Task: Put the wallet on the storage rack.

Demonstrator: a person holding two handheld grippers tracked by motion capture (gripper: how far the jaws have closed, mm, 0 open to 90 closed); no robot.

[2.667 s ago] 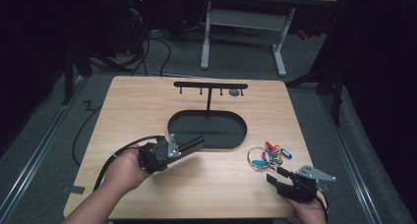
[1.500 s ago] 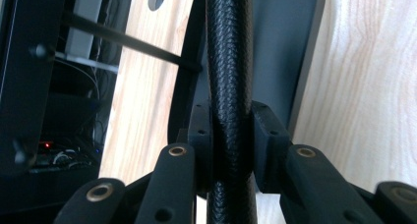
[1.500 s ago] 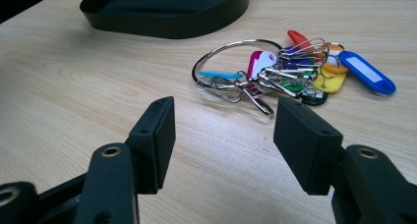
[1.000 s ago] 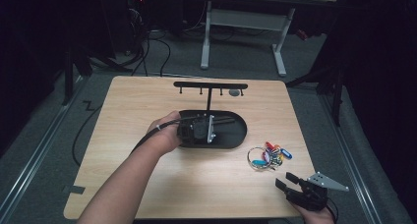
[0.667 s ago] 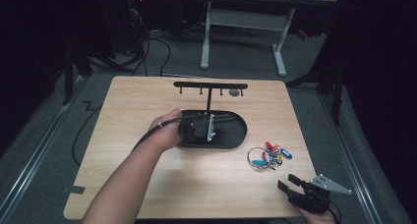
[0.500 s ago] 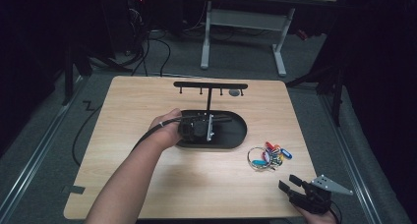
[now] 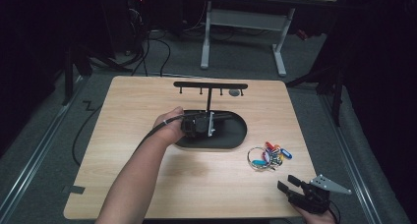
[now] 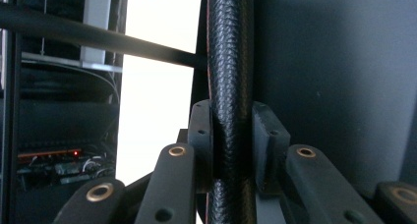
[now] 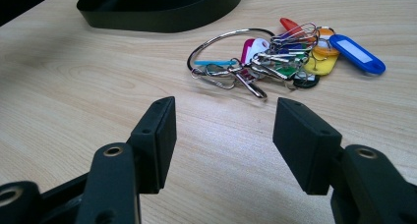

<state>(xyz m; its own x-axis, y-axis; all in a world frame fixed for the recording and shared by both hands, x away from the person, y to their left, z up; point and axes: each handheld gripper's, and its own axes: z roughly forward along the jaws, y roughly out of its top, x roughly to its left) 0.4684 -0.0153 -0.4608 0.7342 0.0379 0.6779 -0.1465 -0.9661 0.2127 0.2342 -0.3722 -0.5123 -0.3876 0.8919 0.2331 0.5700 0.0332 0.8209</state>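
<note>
The left tool (image 7: 212, 124) has its two black pads clamped on the black textured upright post (image 8: 230, 86) of a key stand, the post running straight up between them in the left gripper view. From above, that tool lies over the stand's black oval base (image 7: 231, 135) near the middle of the pale wooden surface (image 7: 147, 101), with the post rising to a black crossbar with small hooks (image 7: 210, 85) at the far side. The right tool (image 9: 223, 135) hovers low at the near right corner, its jaws standing well apart with nothing between them. Just ahead of it, apart from the pads, lies a metal ring of keys with coloured plastic tags (image 9: 280, 57), beside the base's right end.
</note>
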